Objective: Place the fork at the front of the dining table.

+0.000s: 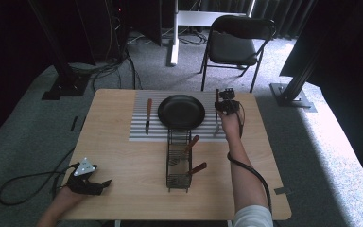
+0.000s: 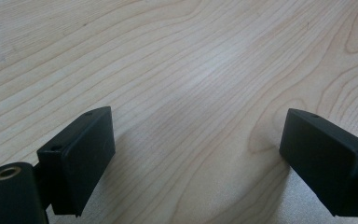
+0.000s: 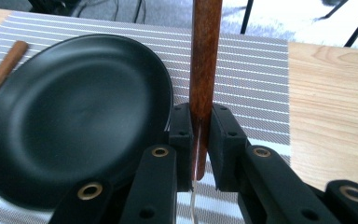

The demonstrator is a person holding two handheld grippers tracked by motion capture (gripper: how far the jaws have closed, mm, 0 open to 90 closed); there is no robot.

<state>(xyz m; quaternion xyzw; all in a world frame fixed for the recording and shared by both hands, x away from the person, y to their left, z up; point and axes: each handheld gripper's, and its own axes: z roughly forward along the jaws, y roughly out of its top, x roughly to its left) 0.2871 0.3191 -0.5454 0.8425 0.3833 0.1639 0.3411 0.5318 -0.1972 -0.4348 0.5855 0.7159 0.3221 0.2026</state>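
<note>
The right gripper (image 3: 200, 140) clamps a fork (image 3: 204, 70) by its wooden handle, right of the plate (image 3: 74, 116), for setting down. The left gripper (image 2: 196, 158) rests open, empty.

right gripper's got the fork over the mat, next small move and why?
Probably lower and release: the right gripper is shut on the wooden-handled fork, held just right of the black plate above the striped mat, mirroring the knife laid left.

Right claw (image 3: 200, 140) clamped on a wooden-handled utensil (image 3: 205, 70), just right of a black plate (image 3: 70, 112) on a striped mat (image 3: 251, 74); knife handle (image 3: 2, 70) far left.
</note>
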